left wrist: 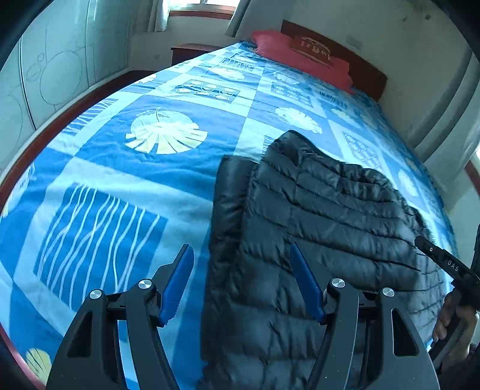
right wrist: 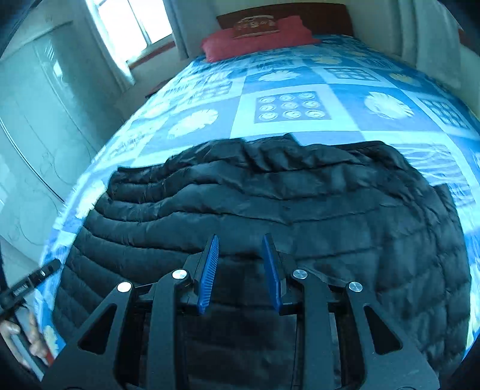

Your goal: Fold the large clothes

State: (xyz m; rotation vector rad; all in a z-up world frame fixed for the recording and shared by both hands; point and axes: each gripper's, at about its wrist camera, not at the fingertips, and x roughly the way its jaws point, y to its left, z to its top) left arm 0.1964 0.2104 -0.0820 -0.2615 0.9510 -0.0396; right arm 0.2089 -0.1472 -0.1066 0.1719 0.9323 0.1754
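Quilting of the black puffer jacket (left wrist: 324,228) lies flat on the bed (left wrist: 126,180), so both claws, left (left wrist: 241,279) wide and right (right wrist: 241,270) half-open, hover empty at six o'clock for its hem.

Cool daylight enters from the bright, overexposed window (right wrist: 135,24) at upper left, both views bluish, strongly fisheye-bent with dark corners, edges slightly motion-blurred.

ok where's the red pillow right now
The red pillow lies at the far end of the bed, against the wooden headboard, well beyond the black puffer jacket; in the left wrist view it sits top centre.
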